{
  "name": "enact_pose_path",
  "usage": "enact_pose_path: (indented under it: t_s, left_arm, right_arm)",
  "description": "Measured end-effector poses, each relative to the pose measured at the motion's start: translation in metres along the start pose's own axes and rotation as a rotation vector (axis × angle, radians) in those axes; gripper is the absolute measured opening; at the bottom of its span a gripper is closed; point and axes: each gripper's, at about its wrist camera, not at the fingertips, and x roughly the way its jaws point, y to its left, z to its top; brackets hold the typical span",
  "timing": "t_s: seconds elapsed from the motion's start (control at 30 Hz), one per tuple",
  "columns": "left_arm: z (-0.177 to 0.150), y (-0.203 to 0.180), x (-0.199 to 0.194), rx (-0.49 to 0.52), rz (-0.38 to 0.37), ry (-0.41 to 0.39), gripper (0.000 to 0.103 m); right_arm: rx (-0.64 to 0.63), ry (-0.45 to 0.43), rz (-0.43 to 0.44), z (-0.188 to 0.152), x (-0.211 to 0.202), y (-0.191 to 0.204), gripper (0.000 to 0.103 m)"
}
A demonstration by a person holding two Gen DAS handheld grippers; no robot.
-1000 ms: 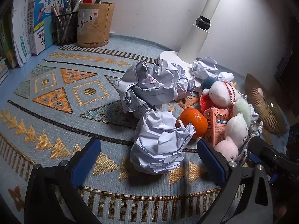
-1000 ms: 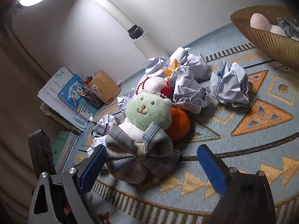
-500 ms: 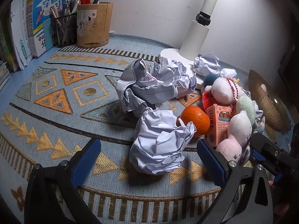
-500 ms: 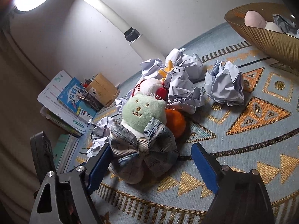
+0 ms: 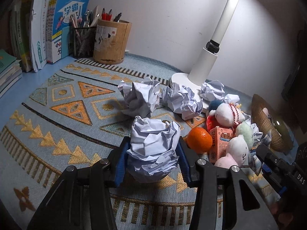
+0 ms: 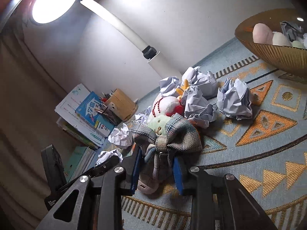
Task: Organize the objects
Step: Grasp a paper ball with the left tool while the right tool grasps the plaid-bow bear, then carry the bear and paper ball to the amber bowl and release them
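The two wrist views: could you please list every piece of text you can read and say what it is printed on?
"学霸": cover of the blue workbook.
"分": lower edge of that workbook.
"DAS": black body of the right tongs.
"Data Acquisition System", tiny: black body of the left tongs.
Orange carton: print too small to read.
Pen holder sticker: illegible.

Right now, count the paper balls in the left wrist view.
4: front ball, on which the left gripper has just been closing; middle-left ball and middle-right ball behind it; rear ball by the lamp base. Plush toys may hide more.
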Motion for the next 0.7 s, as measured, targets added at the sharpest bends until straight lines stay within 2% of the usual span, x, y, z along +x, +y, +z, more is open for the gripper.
enact_pose_path:
  t_s: [0.07, 0.2, 0.7]
  left_arm:
    - [0.0, -0.004, -0.004, 0.018, 0.009, -0.021, 0.044]
    - [0.001, -0.01, -0.008, 0.044, -0.008, -0.044, 0.044]
    - [-0.002, -0.021, -0.02, 0.11, 0.017, -0.107, 0.045]
  right_arm:
    - [0.048, -0.021, 0.022, 0.0, -0.006, -0.009, 0.029]
    - [0.004, -0.019, 0.069, -0.001, -0.009, 0.001, 0.029]
    - [0.025, -0.02, 0.104, -0.003, -0.006, -0.004, 0.029]
